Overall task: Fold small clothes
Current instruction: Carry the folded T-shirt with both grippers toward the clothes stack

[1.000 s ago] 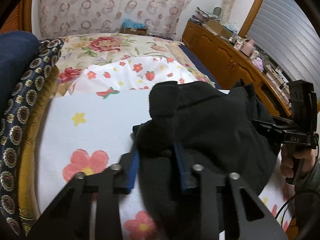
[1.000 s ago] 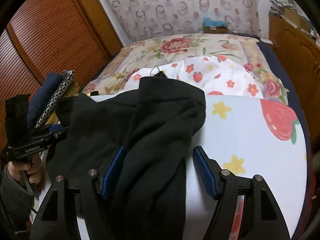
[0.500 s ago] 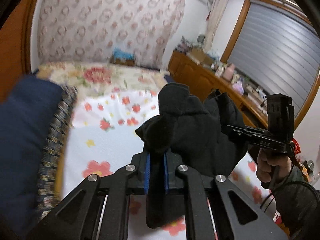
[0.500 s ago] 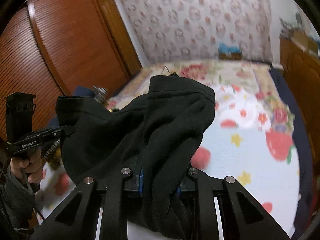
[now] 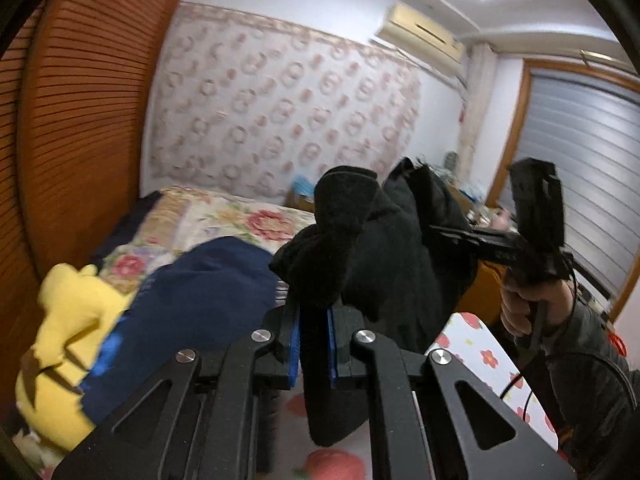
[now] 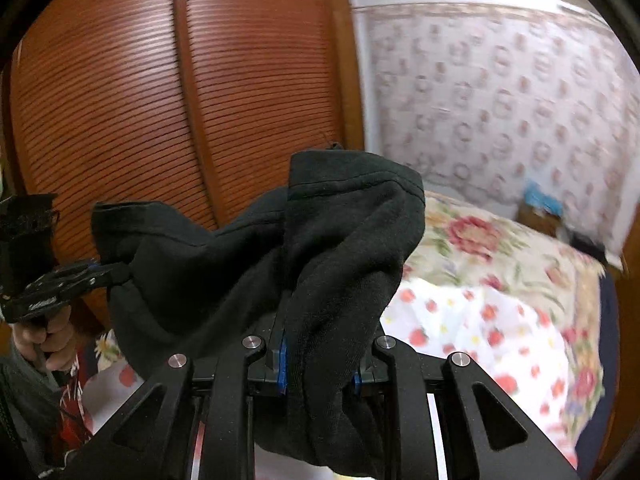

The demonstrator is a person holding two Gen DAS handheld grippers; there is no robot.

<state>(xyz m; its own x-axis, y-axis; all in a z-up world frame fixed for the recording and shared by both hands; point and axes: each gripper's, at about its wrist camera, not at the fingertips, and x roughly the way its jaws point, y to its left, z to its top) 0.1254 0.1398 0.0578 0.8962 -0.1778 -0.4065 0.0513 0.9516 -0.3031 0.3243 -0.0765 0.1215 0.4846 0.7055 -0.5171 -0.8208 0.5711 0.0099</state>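
Note:
A black garment [image 5: 384,240] hangs in the air between both grippers, lifted off the bed. My left gripper [image 5: 314,344] is shut on one bunched edge of it. My right gripper [image 6: 320,364] is shut on another edge of the same garment [image 6: 280,248]. In the left wrist view the right gripper [image 5: 440,234] shows at the right, held in a hand. In the right wrist view the left gripper [image 6: 100,270] shows at the far left, pinching the cloth.
The bed with a floral sheet [image 6: 480,320] lies below. A navy garment [image 5: 192,300] and a yellow plush toy [image 5: 68,320] lie at the left. A wooden wardrobe [image 6: 160,100] stands at the left; a wooden dresser [image 5: 480,288] at the right.
Both grippers closed on the black garment and lifted it well up off the bed; both cameras now tilt upward toward wardrobe and wall.

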